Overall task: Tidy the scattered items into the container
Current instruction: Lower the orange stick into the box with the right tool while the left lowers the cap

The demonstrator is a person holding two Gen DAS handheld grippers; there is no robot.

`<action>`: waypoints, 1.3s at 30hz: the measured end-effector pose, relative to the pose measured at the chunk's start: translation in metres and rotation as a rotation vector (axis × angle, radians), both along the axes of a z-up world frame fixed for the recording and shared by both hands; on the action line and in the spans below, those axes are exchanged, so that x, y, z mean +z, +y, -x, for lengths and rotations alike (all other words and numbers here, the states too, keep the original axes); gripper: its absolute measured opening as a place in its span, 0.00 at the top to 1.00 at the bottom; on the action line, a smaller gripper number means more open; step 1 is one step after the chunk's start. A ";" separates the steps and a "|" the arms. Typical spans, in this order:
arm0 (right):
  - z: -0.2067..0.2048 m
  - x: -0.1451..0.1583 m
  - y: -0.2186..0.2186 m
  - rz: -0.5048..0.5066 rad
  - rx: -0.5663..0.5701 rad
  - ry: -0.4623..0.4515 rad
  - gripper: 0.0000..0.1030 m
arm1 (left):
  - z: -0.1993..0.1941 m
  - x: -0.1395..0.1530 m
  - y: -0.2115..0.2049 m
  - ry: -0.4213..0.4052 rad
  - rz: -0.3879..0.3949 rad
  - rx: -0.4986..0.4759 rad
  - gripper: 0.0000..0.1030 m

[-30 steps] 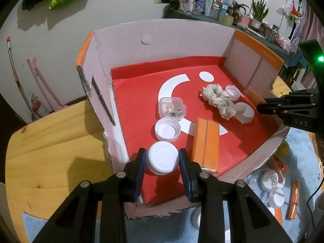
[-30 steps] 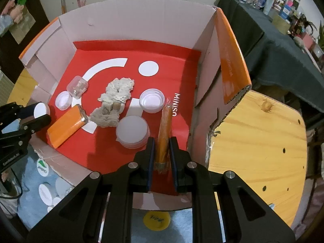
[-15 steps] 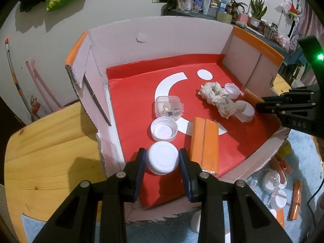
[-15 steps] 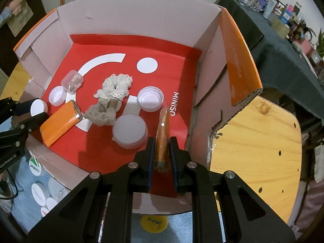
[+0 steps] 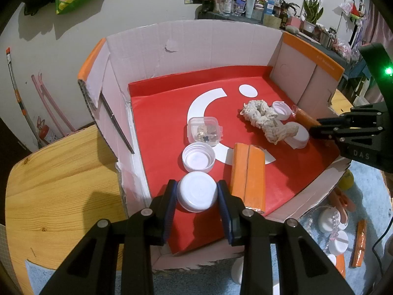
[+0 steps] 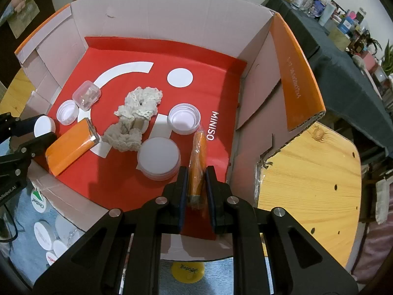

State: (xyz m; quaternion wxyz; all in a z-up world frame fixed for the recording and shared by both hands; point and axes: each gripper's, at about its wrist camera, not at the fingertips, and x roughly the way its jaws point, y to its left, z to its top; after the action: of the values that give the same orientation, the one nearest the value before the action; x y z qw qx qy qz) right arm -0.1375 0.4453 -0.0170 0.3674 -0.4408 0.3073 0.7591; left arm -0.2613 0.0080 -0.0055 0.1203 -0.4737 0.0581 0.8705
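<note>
Left wrist view: a white cap [image 5: 197, 195], light, stiff and likely slippery, is pinched across its rim by the left gripper [image 5: 197, 196] above the near left corner of the cardboard box [image 5: 196, 49]. An orange packet [image 6: 196, 162], soft and thin, is pinched at its near end by the right gripper [image 6: 196, 189] at the box's right side. Inside the box are counted three more white lids, one orange block, one clear tub and one lace bundle.

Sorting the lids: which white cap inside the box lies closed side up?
The large flat white lid beside the held orange stick; the other two loose caps show hollow insides.
</note>
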 end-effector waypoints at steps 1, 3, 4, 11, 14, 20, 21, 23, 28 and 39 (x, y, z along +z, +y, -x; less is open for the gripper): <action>0.000 0.000 -0.001 0.000 0.000 -0.001 0.86 | 0.000 0.000 0.000 0.000 0.000 0.000 0.66; 0.001 0.001 -0.002 0.000 0.000 -0.003 0.86 | -0.001 0.000 0.000 -0.001 0.002 -0.002 0.66; 0.001 0.001 -0.003 0.000 -0.002 -0.003 0.86 | -0.001 0.000 0.000 -0.002 0.002 -0.002 0.66; 0.001 0.001 0.001 0.001 -0.001 -0.003 0.86 | -0.001 0.001 0.000 -0.003 0.002 -0.003 0.66; 0.000 0.002 0.000 0.003 -0.001 0.000 0.86 | -0.002 0.001 -0.001 -0.004 -0.003 -0.003 0.65; -0.001 0.003 0.000 0.006 -0.001 0.001 0.86 | -0.004 0.002 0.000 -0.005 -0.008 -0.008 0.62; -0.002 0.003 0.001 0.007 -0.002 0.001 0.86 | -0.004 0.002 0.000 -0.005 -0.008 -0.008 0.62; -0.002 0.003 0.001 0.011 -0.003 0.000 0.86 | -0.004 0.002 0.000 -0.006 -0.010 -0.009 0.62; -0.001 0.000 0.004 0.021 -0.001 -0.006 0.86 | -0.004 0.003 0.001 -0.007 -0.013 -0.010 0.60; -0.006 -0.005 0.024 0.033 -0.008 0.001 0.86 | -0.004 0.003 0.002 -0.008 -0.017 -0.013 0.59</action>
State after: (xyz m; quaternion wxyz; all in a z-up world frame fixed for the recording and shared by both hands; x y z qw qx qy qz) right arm -0.1318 0.4696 -0.0221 0.3627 -0.4451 0.3217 0.7529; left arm -0.2574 0.0099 -0.0026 0.1301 -0.4756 0.0534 0.8683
